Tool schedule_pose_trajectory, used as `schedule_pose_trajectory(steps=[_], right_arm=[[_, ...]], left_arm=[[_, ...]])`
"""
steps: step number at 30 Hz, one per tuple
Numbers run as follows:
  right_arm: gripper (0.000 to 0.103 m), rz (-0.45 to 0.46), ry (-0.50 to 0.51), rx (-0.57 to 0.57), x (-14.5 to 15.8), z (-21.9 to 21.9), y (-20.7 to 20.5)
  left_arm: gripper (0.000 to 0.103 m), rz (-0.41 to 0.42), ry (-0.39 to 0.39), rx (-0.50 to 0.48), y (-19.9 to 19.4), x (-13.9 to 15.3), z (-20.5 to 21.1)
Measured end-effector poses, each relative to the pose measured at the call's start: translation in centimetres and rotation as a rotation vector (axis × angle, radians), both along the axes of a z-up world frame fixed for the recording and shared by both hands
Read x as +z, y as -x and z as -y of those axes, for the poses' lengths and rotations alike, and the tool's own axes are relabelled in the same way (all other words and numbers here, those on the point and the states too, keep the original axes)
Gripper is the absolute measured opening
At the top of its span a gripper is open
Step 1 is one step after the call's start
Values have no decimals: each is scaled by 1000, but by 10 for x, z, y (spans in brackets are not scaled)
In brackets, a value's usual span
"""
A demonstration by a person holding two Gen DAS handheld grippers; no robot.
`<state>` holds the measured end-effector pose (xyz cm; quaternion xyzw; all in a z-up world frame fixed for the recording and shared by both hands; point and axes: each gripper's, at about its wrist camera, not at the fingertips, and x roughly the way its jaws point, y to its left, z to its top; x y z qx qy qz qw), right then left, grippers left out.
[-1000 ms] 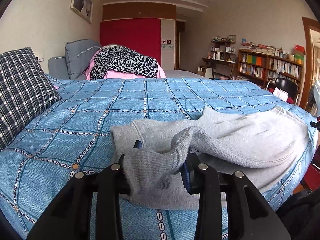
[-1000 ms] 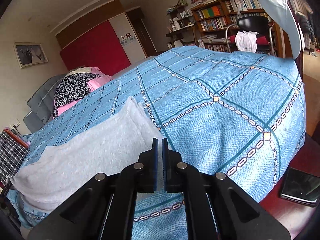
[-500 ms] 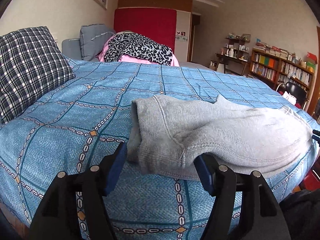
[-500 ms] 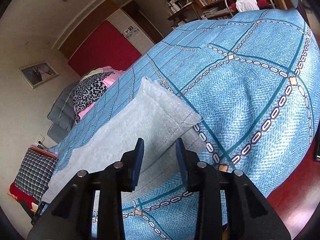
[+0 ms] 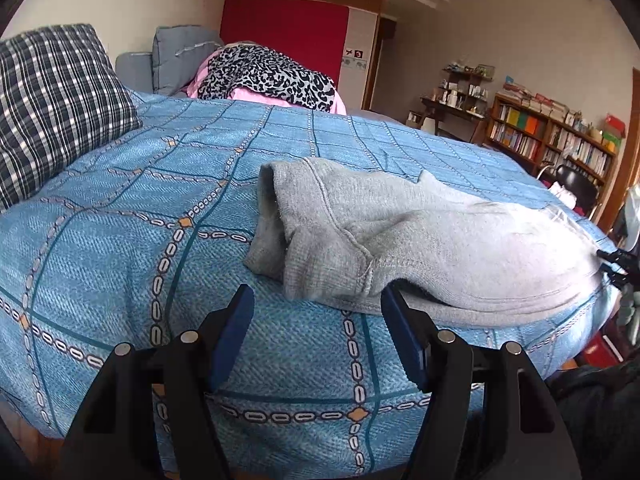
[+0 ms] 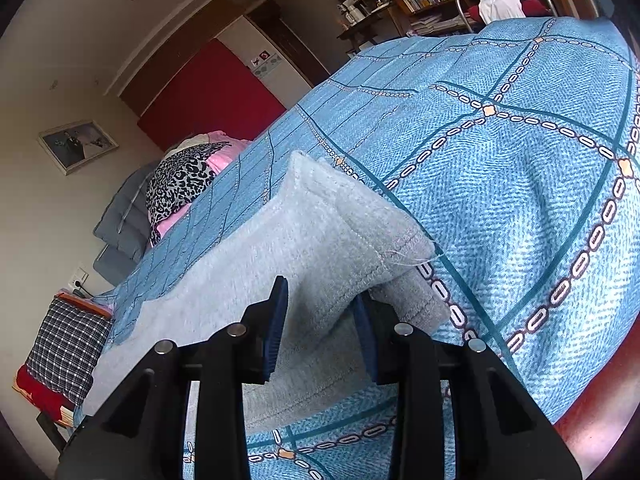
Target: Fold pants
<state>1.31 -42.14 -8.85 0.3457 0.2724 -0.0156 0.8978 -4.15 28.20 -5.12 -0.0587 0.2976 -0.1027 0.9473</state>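
Grey sweatpants (image 5: 420, 240) lie folded lengthwise on the blue patterned bedspread (image 5: 120, 208), with the waistband end toward the left wrist view. My left gripper (image 5: 320, 312) is open and empty, just short of the waistband edge. In the right wrist view the pants (image 6: 304, 240) show their leg-hem end. My right gripper (image 6: 320, 304) is open, its jaws standing on either side of the hem corner without pinching it.
A plaid pillow (image 5: 52, 100) lies at the left of the bed. A leopard-print and pink heap (image 5: 268, 76) sits at the head. Bookshelves (image 5: 552, 136) and a black chair (image 5: 576, 184) stand to the right. The bed's edge drops off just below both grippers.
My left gripper has opened, let go of the waistband and drawn back. My right gripper has opened from shut and now straddles the leg-hem corner.
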Motion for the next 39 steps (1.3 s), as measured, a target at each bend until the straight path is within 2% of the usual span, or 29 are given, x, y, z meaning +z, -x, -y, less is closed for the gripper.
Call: schedule_pose_trajectory(steps=[5,9,15,18,19,20,21,22,23,25,30,32,35,39], right_arm=[[34,-14,16,-1,-3,-2,-5],[34,-9,24,-5,-1,-6,-7],[34,-4,69,-14,4,-10,-12],[34,-13,102,-14,6,-14,-17],[34,-21,98,-13,5,-14,-20],[33,-25,90,-14,3,-13,-22],[31,-27,87,-20,3,-13,-24],[25,-28,88,-25,3,-12,-24],[18,-26,98,-31,5,-12,-24],[9,-15,121,-41,11,-12,-21],[6,29,175,-56,32,-13,-5],[6,45,187,-52,39,-17,3],[6,24,220,-46,36,-24,16],[6,-78,228,-36,5,-29,18]], left_arm=[[66,-37,220,-69,3,-6,-11],[67,-114,371,-90,-11,-11,-10],[67,-142,523,-90,-27,1,-10],[66,-150,527,-43,-35,6,-11],[60,-158,514,-23,-40,7,-11],[46,-163,490,-5,-45,9,-10],[41,-172,468,8,-51,10,-8],[32,-181,460,17,-57,10,-7],[26,-184,459,24,-62,11,-5],[21,-162,445,30,-68,17,-4],[17,-30,380,5,-75,56,1],[17,-1,358,8,-74,67,-3],[17,-45,324,28,-76,56,-9],[17,-182,305,67,-75,4,-17]])
